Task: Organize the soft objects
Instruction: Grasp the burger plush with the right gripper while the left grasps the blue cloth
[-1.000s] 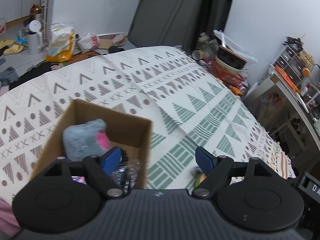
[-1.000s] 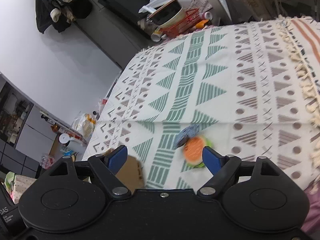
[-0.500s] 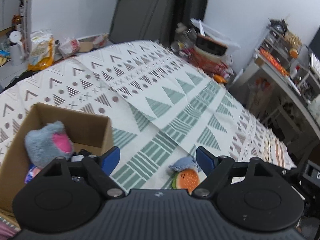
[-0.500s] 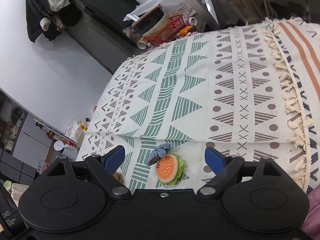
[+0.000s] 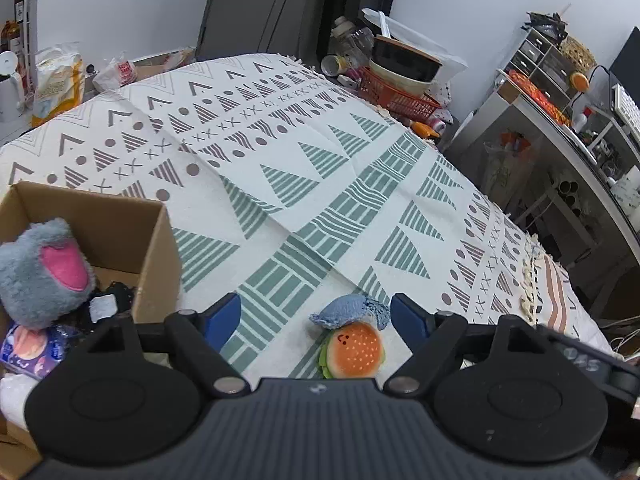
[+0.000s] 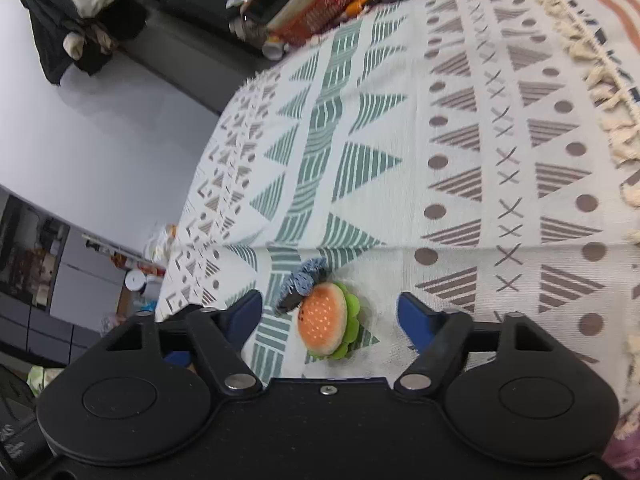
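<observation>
Both grippers, left (image 5: 316, 314) and right (image 6: 330, 308), hover with jaws wide over the burger (image 5: 352, 350), the box (image 5: 156, 248) just beside it.

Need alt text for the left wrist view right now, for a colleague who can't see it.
The open left gripper frames a burger plush and a blue fabric piece on the patterned blanket. At left, a cardboard box holds a grey plush.
</observation>
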